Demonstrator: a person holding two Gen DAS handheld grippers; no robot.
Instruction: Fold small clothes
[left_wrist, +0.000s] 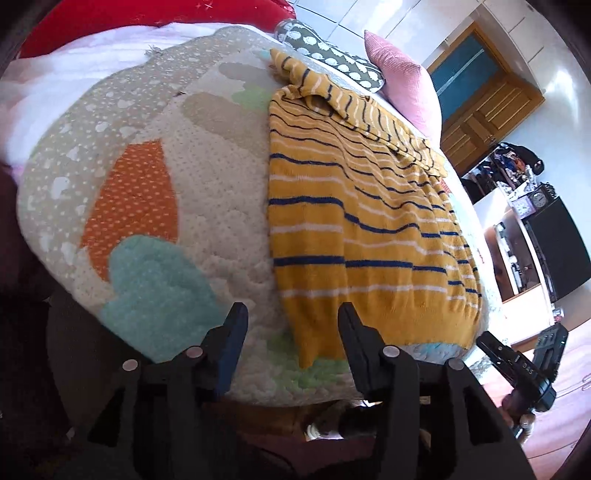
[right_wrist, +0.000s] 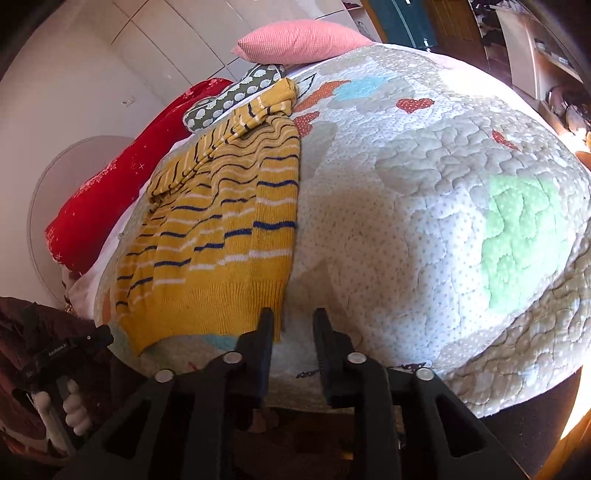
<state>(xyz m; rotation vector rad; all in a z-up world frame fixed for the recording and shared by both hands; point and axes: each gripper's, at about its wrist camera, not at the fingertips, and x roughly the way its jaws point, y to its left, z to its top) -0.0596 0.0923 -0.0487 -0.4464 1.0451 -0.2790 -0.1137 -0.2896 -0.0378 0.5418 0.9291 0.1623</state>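
Note:
A small yellow sweater (left_wrist: 354, 229) with navy and white stripes lies flat on a quilted patchwork blanket (left_wrist: 207, 177), folded lengthwise with a sleeve laid across its far end. My left gripper (left_wrist: 291, 325) is open and empty, hovering just short of the sweater's near hem. In the right wrist view the sweater (right_wrist: 221, 236) lies left of centre on the blanket (right_wrist: 424, 221). My right gripper (right_wrist: 293, 325) is open and empty, just at the hem's right corner. The right gripper also shows in the left wrist view (left_wrist: 524, 358).
A pink pillow (right_wrist: 303, 40), a spotted green cushion (right_wrist: 236, 96) and a red cushion (right_wrist: 125, 177) lie at the bed's far end. Wooden doors (left_wrist: 480, 96) and a cluttered shelf unit (left_wrist: 524, 206) stand beyond the bed. The blanket's near edge drops off just under the grippers.

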